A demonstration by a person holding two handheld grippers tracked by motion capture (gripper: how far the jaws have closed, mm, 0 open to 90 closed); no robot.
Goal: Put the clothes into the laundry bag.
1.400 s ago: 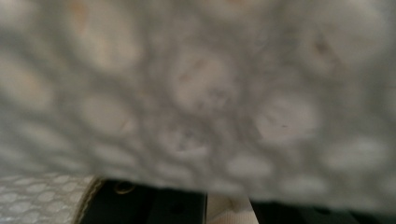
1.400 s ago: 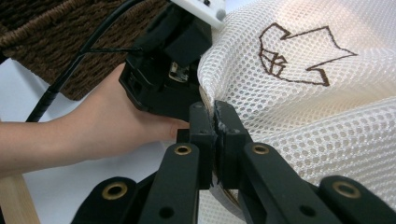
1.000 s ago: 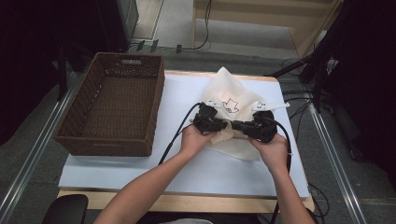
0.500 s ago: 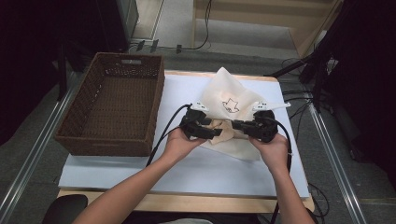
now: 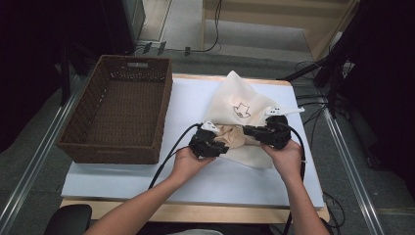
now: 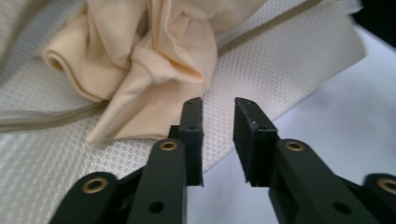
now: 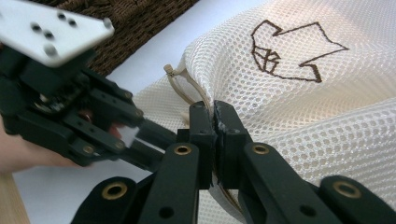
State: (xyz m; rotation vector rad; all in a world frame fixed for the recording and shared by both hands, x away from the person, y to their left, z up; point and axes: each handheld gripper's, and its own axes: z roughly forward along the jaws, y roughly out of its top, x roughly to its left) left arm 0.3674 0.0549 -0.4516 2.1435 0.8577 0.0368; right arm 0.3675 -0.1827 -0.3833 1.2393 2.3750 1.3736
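**A:** So, going left to right: wicker basket [image 5: 117, 115] sits empty, well apart from the mesh laundry bag [image 5: 240, 100] mid-table. What's the left gripper [image 6: 218, 128] doing?

**B:** Jaws just closed partway, with a small gap and nothing between them, by the peach cloth [image 6: 149, 56] at the bag's mouth. The right gripper [image 7: 215, 122] is clamped on the bag's rim.

**A:** Handling?

**B:** Probably light and floppy. Grab the hem, not bare mesh. Plenty of bare table [image 5: 186, 98] toward the basket.
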